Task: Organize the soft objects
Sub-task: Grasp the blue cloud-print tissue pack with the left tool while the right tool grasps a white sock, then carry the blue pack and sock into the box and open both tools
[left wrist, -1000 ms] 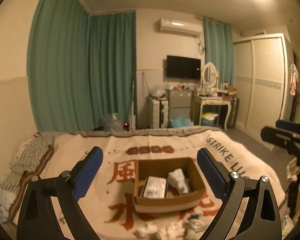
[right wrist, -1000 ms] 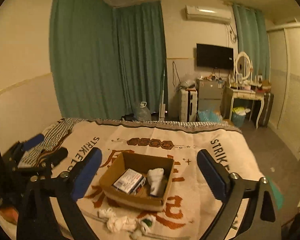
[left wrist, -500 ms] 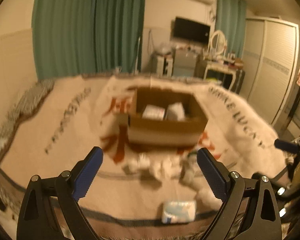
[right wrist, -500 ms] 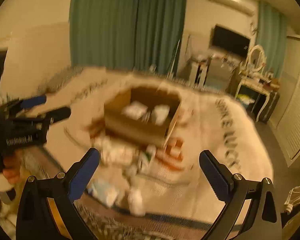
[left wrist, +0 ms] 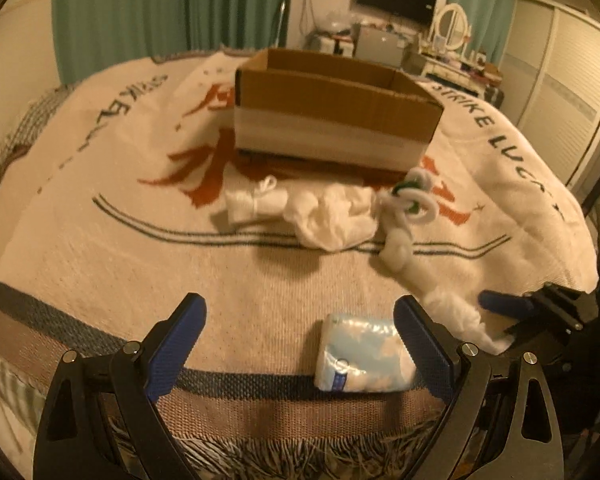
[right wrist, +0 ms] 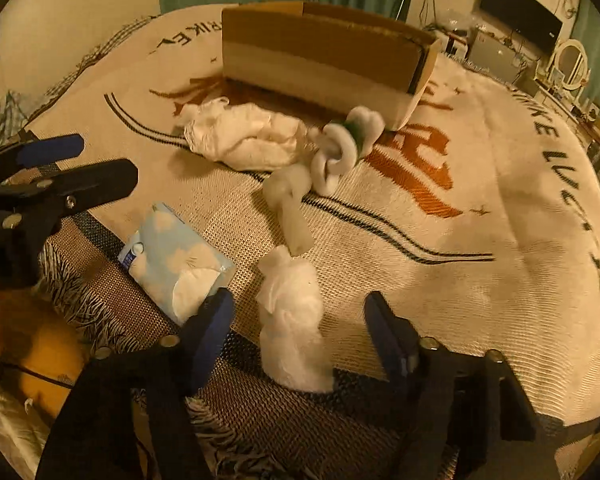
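On the left, the left gripper [left wrist: 300,336] hangs low over the near edge of the blanket [left wrist: 140,240], a coarse woven throw, cream with rust-red characters, dark lettering and a fringed brown-and-blue border. Its blue ribbed pads stand wide apart with nothing pressed between them. A tissue pack [left wrist: 364,354] — glossy plastic, pale blue with white cloud shapes, pillow-flat — lies on the border inside the gap, close by the right-hand pad; whether it touches that pad cannot be told.

Farther back, in a loose row across the middle of the blanket, lie soft white things: a knotted sock bundle [left wrist: 254,204], a crumpled cloth [left wrist: 332,220], and a tangle of white rolled socks [left wrist: 414,200] with a green patch showing. Behind them stands an open cardboard box [left wrist: 332,116], plain brown with a pale band along its lower wall.

To the right, a fluffy white wad [right wrist: 292,320] — wrinkled, limp, roughly upright in shape — sits at the border just beside the pack. The right gripper [right wrist: 300,332] is down over it, jaws closing, with the wad between them; clear gaps show on both sides, so the pads do not yet press it. A long white tube-shaped sock [right wrist: 292,208] lies just beyond the wad, towards the box.
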Available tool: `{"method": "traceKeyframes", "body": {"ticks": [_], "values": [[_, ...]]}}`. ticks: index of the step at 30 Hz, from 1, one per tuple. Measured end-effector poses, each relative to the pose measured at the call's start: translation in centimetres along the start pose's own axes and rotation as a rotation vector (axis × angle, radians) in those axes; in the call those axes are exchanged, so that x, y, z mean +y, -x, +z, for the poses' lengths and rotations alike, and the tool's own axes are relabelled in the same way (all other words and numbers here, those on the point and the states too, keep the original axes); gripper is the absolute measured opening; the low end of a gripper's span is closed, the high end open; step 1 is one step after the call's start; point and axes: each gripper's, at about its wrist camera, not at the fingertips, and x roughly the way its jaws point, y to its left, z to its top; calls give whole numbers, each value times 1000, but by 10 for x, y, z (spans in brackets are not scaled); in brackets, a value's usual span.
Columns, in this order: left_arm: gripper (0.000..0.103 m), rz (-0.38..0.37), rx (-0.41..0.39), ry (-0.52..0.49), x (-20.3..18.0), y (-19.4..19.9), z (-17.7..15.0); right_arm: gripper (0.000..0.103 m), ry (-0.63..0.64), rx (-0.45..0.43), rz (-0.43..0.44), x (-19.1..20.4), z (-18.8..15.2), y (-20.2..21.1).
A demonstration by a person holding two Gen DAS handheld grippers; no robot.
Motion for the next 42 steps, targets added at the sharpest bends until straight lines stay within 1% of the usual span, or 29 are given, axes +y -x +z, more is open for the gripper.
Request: {"method": "traceKeyframes", "body": {"ticks": [1, 2, 3, 6, 8, 9, 12, 20, 25, 26, 27, 29, 30, 33, 36, 42], "values": [[96, -1, 11, 8, 1, -2, 0, 53, -3, 9, 17, 0, 1, -4], [96, -7, 23, 20, 3, -4, -1, 33, -7, 11, 29, 0, 1, -6], [96, -14, 32, 27, 4, -5, -1, 26, -8, 13, 35, 0, 1, -6], [96, -14, 49, 25, 2, -7, -4, 26, -18, -18, 27, -1, 1, 2], [96, -3, 62, 5, -4, -9, -8, 26, -37, -41, 22, -4, 2, 10], [96, -14, 71, -9, -9, -11, -10, 26, -41, -48, 16, -5, 3, 13], [96, -30, 95, -52, -22, -16, -16, 26, -30, -75, -31, -8, 6, 23], [95, -88, 191, -109, -46, -36, -29, 26, -42, -73, -50, -13, 4, 25], [94, -78, 225, -131, -51, -47, -32, 26, -56, -69, -54, -19, 2, 24], [93, -80, 227, -130, -51, -47, -32, 26, -56, -68, -55, -19, 2, 24], [86, -81, 229, -129, -50, -47, -31, 26, -56, -65, -56, -19, 2, 23], [75, -77, 229, -129, -47, -46, -30, 26, -54, -59, -57, -19, 3, 23], [74, -86, 228, -126, -45, -46, -30, 26, -55, -59, -57, -20, 3, 23], [72, -100, 221, -118, -42, -41, -29, 26, -57, -69, -57, -18, 6, 26], [72, -102, 195, -125, -40, -33, -28, 26, -53, -81, -60, -16, 10, 32], [72, -62, 74, -160, -37, -7, -7, 26, -44, -124, -74, -13, 20, 49]]}}
